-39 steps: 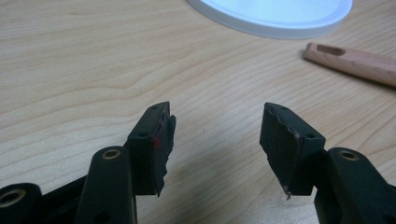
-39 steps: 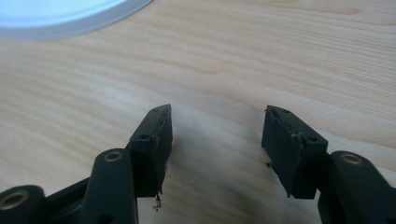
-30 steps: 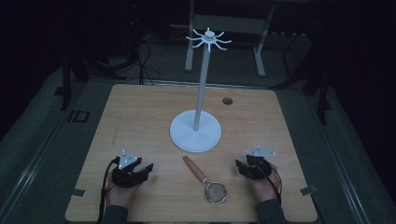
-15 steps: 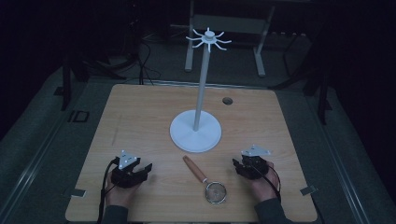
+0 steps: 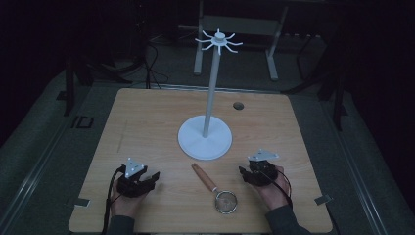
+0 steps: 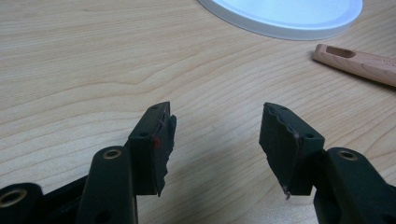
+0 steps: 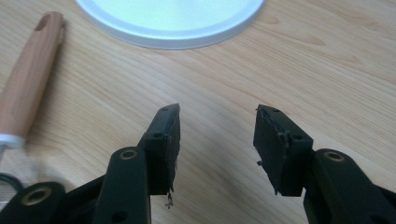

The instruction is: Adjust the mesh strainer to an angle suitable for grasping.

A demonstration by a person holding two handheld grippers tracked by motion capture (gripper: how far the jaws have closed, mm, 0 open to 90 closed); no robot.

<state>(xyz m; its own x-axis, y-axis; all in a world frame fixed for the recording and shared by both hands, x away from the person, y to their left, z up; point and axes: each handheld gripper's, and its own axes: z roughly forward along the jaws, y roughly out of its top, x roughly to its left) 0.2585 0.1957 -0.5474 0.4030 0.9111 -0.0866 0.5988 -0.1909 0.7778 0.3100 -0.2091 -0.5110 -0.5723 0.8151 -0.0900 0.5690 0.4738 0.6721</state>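
Note:
A white stand (image 5: 204, 139) with a round base, a tall pole and a ring of hooks on top stands mid-table. In front of it lies a small strainer (image 5: 215, 188) with a wooden handle and a wire mesh ring. My left gripper (image 5: 152, 177) rests low on the table left of the strainer, open, with bare wood between its jaws (image 6: 215, 121). My right gripper (image 5: 243, 175) is held right of the strainer, open and empty (image 7: 217, 123); its jaws have just been opening. The handle (image 7: 30, 79) lies to its left and the stand's base (image 7: 173, 21) ahead.
A small dark round hole (image 5: 238, 105) sits in the tabletop behind the stand. Metal frame legs (image 5: 198, 49) and cables stand on the dark floor beyond the table's far edge. Bare wood lies between the grippers and the base (image 6: 289, 16).
My right gripper has risen a little and shifted slightly left toward the strainer. The left gripper, the strainer and the stand have stayed in place.

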